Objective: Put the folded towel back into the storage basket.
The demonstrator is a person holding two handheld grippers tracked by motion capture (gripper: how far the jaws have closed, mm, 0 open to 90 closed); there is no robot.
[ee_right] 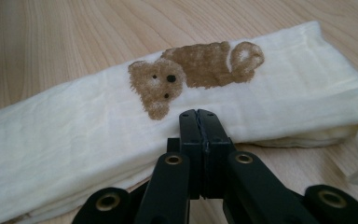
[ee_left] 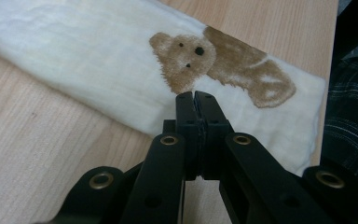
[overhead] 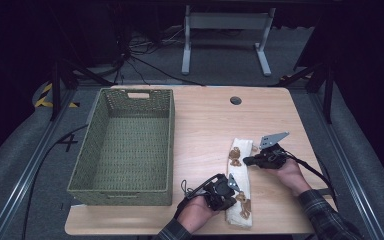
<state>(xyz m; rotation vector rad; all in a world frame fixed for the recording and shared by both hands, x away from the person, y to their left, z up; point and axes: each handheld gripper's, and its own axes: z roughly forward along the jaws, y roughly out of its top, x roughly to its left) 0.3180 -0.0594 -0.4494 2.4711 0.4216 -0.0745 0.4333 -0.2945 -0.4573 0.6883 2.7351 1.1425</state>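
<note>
Nearest the person, the left tool (overhead: 228, 189) sits at the near end of the folded cloth (overhead: 240, 182), a cream strip printed with brown bears that lies lengthwise on the tabletop (overhead: 205, 125), right of centre. In the left gripper view the jaws stand pressed together with nothing between them, their tips over the cloth's long edge below a bear print (ee_left: 223, 67). Farther along the strip, the right tool (overhead: 252, 160) comes in from the cloth's right side; its jaws are likewise closed and empty, poised at the edge just under a second bear print (ee_right: 191, 74). The step in hand appears to be taking up the cloth at both ends. To do it well, each tool would need to open first, then bite through all layers at the edge so that the fold does not slip apart on lifting. To the left stands a green woven basket (overhead: 130, 190), open-topped, beside the cloth but apart from it; its near wall is the one obstacle a carried cloth would have to clear. A round cable hole (overhead: 235, 100) marks the far tabletop.
</note>
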